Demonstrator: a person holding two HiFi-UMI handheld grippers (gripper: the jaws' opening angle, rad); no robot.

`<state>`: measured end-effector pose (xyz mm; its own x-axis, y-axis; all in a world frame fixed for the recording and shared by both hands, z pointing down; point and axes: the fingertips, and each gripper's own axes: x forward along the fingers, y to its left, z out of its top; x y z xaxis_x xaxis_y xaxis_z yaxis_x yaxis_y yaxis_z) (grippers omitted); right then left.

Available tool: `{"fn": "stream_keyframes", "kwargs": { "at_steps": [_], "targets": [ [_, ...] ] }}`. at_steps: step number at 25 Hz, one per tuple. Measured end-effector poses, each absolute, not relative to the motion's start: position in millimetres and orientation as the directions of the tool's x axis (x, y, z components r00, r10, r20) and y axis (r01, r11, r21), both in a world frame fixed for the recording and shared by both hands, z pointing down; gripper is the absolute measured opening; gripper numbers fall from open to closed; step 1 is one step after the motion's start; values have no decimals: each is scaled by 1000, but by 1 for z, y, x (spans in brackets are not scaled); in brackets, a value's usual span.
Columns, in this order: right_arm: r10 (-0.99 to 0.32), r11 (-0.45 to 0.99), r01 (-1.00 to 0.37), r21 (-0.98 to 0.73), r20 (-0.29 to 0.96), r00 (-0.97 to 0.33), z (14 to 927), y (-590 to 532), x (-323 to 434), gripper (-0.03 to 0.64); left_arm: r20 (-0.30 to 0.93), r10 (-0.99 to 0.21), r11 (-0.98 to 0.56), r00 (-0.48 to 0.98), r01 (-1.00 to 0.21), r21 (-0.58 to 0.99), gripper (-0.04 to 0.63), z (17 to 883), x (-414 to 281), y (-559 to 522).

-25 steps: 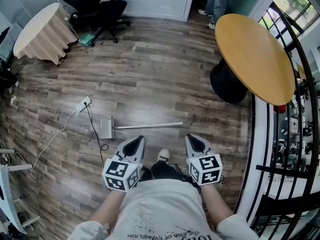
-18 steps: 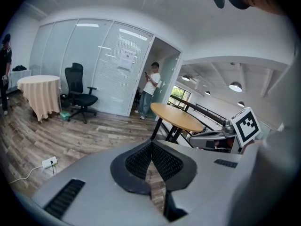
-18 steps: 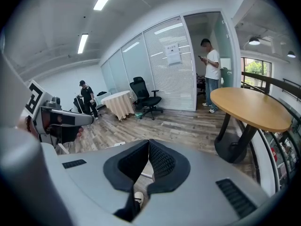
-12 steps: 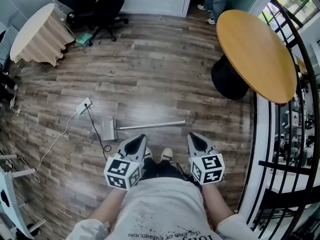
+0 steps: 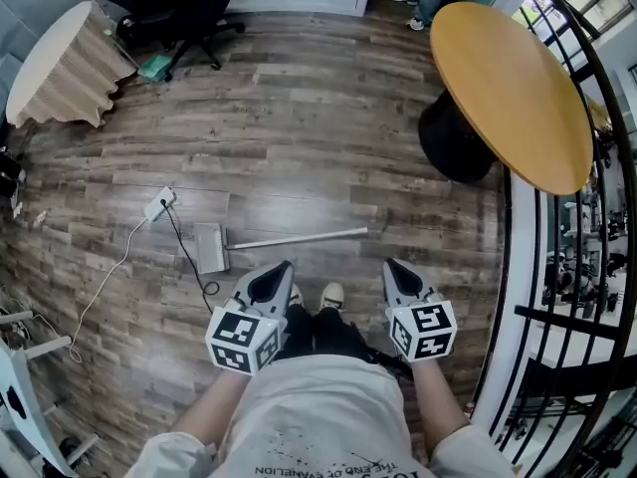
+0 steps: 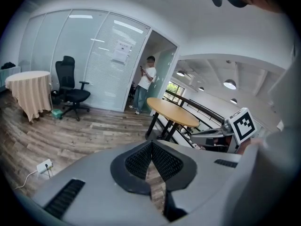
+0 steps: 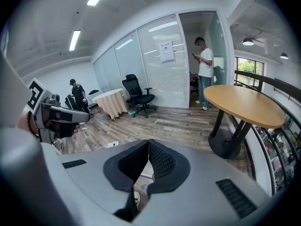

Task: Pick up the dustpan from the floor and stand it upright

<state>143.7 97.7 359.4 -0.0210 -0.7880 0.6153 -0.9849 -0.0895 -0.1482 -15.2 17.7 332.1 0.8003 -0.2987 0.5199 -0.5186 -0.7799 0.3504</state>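
Note:
The dustpan (image 5: 209, 249) lies flat on the wooden floor, its grey pan at the left and its long pale handle (image 5: 299, 239) running to the right. In the head view my left gripper (image 5: 283, 267) hovers just on the near side of the handle, close to the pan, and is apart from it. My right gripper (image 5: 392, 266) hangs near the handle's far end, also clear of it. Both are shut with nothing between the pads, as the left gripper view (image 6: 151, 144) and the right gripper view (image 7: 148, 142) show. The person's shoe (image 5: 331, 294) stands between the two grippers.
A power strip (image 5: 159, 205) with a black and a white cable lies left of the pan. A round wooden table (image 5: 508, 88) on a black base and a black railing (image 5: 557, 267) stand at the right. An office chair (image 5: 189, 3) and a cloth-covered table (image 5: 55, 63) stand far left.
Both grippers have moved a little forward and down, still shut. The dustpan lies where it was.

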Motion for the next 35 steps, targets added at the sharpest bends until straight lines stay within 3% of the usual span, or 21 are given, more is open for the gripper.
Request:
{"fn": "stream_keyframes", "kwargs": {
  "at_steps": [10,35],
  "targets": [
    [-739,-29,-991,-127,671,-65,431,78,188,26,562,-272,-775,781,-524,352,23,397,6,-8],
    [-541,133,-991,5,838,-69,800,35,240,28,608,-203,-746,767,-524,411,23,660,55,-46]
  ]
}}
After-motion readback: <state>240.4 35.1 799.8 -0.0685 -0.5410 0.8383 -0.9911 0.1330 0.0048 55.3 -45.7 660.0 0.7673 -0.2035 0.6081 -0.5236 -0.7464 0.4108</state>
